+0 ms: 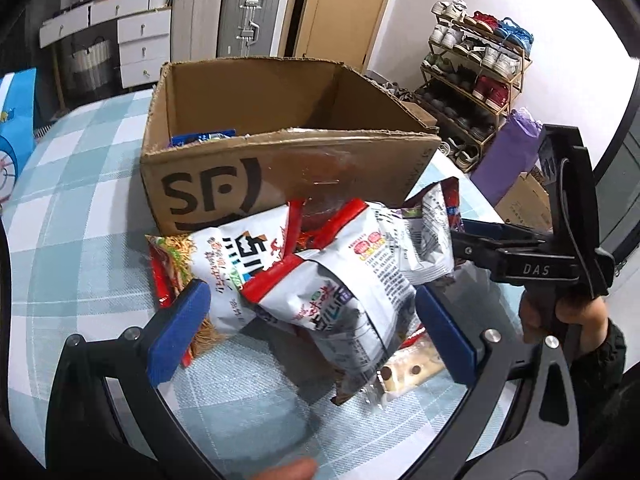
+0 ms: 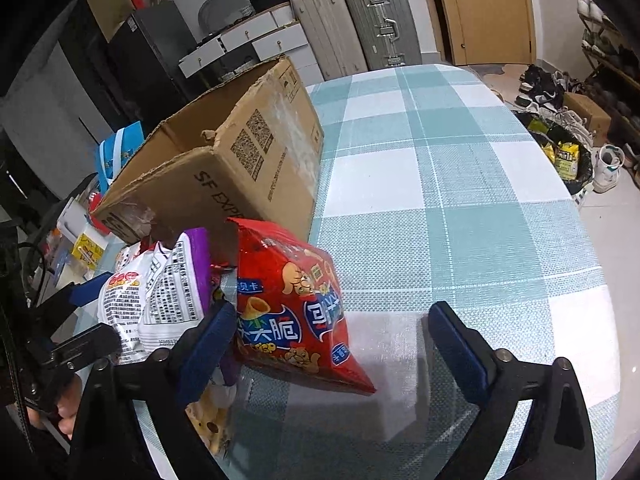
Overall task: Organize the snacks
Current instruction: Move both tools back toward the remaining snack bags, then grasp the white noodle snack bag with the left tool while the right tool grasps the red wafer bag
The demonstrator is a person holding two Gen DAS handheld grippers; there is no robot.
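One cardboard box (image 1: 288, 168) is sitting on the bench (image 2: 460, 200). About five snack bags are lying piled beside it: two white-and-red bags (image 1: 344, 300), a purple-edged one (image 2: 176, 280), a red one (image 2: 292, 304) and a biscuit pack (image 1: 412, 372). Two suitcases (image 2: 360, 24) are standing behind.

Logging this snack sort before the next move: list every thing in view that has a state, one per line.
Brown cardboard box: open-topped, upright, a blue packet inside.
White-and-red snack bag: lying between the left tool's fingers, not gripped.
Red cone-snack bag: sealed, between the right tool's fingers, not gripped.
Purple-and-white snack bag: sealed, leaning in the pile.
Left tool: open.
Right tool: open.
Wooden door: shut.
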